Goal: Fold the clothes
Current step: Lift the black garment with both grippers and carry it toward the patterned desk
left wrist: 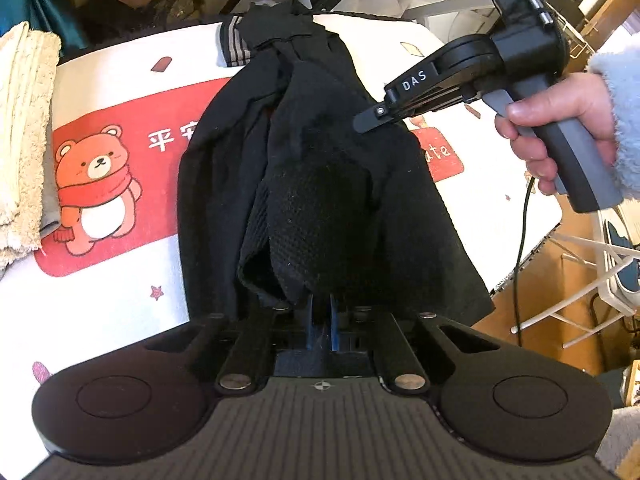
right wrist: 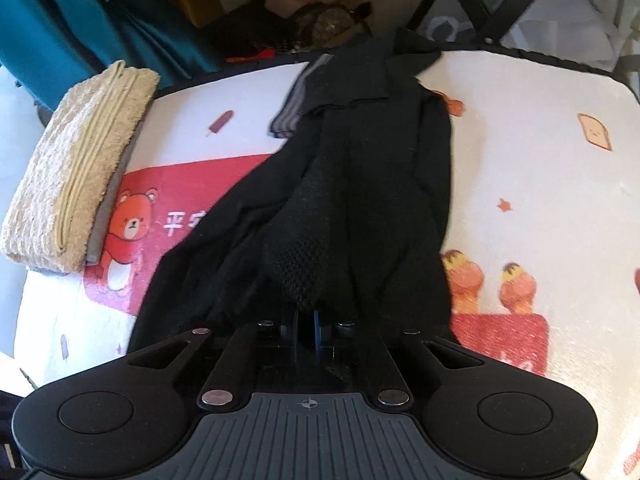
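Note:
A black garment (left wrist: 320, 168) lies lengthwise on the printed mat (left wrist: 120, 80), its grey-striped band (left wrist: 234, 42) at the far end. My left gripper (left wrist: 321, 314) is shut on a bunched-up near fold with a mesh texture, and the cloth covers the fingertips. My right gripper (left wrist: 366, 122), held by a hand (left wrist: 560, 120) in a fluffy blue sleeve, meets the garment's right side farther along. In the right wrist view the garment (right wrist: 360, 184) rises in a ridge into the right gripper (right wrist: 307, 318), whose blue pads are pressed together on the cloth.
A folded beige towel (left wrist: 20, 132) (right wrist: 76, 176) lies on a grey cloth at the mat's left edge. The table's right edge (left wrist: 532, 248) drops to the floor with a white rack (left wrist: 608, 264) and a cable. Clutter and teal fabric (right wrist: 60, 20) lie beyond the far edge.

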Action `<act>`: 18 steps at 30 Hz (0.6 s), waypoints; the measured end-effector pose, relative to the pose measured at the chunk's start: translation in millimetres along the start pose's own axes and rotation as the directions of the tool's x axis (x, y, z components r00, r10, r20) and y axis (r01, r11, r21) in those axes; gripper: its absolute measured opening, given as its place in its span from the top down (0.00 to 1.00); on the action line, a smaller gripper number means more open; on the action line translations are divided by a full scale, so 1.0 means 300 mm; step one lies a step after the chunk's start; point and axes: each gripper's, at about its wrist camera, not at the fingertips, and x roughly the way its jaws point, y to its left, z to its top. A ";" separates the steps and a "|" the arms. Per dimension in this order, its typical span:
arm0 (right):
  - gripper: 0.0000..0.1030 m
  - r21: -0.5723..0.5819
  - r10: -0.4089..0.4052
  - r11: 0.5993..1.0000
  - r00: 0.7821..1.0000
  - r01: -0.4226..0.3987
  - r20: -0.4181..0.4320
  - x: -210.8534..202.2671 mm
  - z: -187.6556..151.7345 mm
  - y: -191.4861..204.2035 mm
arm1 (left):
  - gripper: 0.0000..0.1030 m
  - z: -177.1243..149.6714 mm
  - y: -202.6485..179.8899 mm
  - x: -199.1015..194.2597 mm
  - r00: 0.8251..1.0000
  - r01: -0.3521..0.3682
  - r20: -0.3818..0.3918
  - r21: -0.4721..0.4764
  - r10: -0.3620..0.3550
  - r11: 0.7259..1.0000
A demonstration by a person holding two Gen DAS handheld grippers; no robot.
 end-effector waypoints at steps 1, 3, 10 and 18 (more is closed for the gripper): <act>0.92 0.014 -0.006 1.000 1.000 0.006 0.000 0.009 0.008 -0.012 | 0.92 -0.004 0.007 0.006 1.000 -0.005 -0.004 -0.010 0.005 1.000; 0.78 0.054 -0.026 0.998 1.000 0.026 0.000 0.043 0.025 -0.028 | 0.91 -0.005 0.015 0.028 1.000 -0.030 -0.012 -0.038 0.029 0.999; 0.93 0.069 -0.026 0.997 0.999 0.028 -0.026 0.132 0.041 -0.021 | 0.57 -0.004 0.008 0.129 0.999 -0.041 -0.031 -0.084 0.038 0.996; 0.95 0.205 0.135 0.963 0.970 -0.177 0.203 -0.238 0.009 -0.049 | 0.87 0.018 -0.039 -0.089 0.997 0.033 0.075 -0.029 -0.031 0.999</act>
